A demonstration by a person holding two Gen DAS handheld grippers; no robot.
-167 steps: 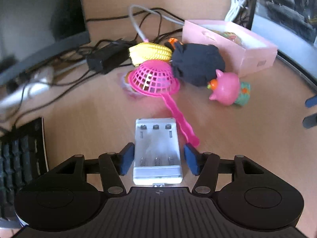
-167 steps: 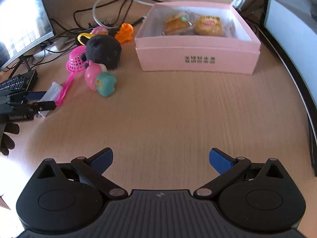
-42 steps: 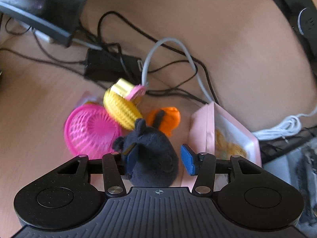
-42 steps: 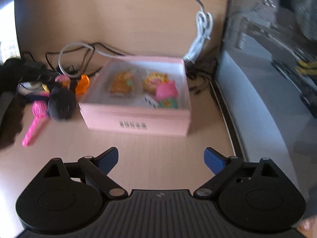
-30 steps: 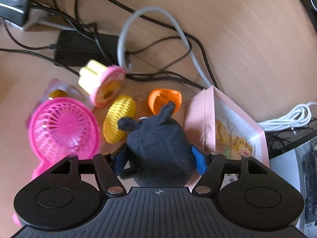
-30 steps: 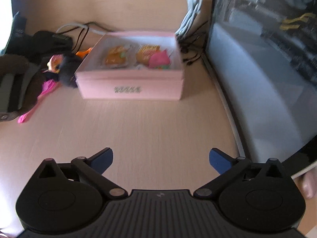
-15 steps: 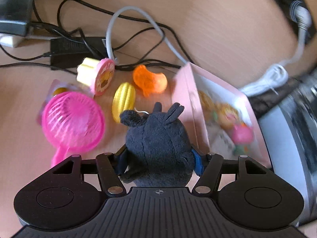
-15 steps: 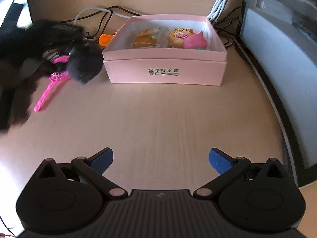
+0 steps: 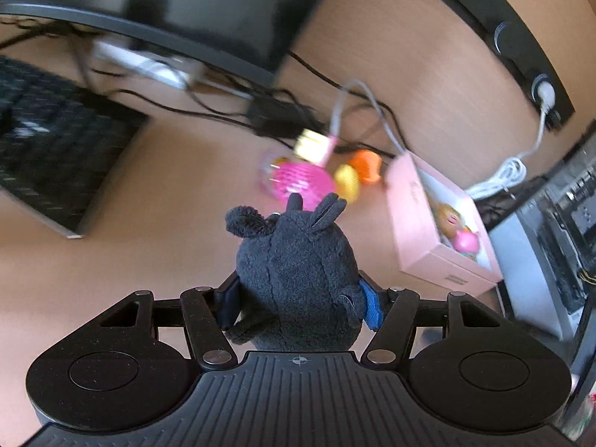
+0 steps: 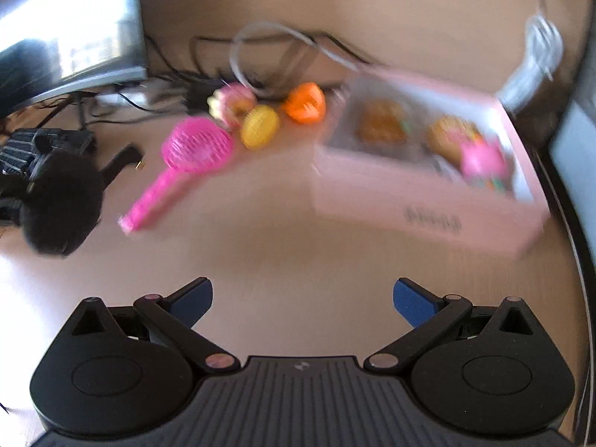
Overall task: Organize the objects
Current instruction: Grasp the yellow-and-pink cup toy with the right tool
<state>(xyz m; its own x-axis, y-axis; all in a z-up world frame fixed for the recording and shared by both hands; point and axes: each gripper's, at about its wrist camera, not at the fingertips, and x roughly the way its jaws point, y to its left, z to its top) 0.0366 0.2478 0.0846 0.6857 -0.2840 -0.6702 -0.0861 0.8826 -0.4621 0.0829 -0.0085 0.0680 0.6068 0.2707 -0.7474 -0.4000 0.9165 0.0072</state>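
Now lifted clear of the desk, the black plush toy (image 9: 294, 272) sits pinched in the left gripper (image 9: 298, 303), farther from the pink box (image 9: 428, 223) than a moment ago, while the right gripper (image 10: 302, 300) hangs spread and empty.

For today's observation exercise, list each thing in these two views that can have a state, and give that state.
Left tool: shut on the black plush toy.
Right tool: open, holding nothing.
Black plush toy: gripped, lifted off the desk.
Pink box: lidless, with snacks and a pink toy inside.
Pink strainer: lying on the desk.
Monitor: lit.
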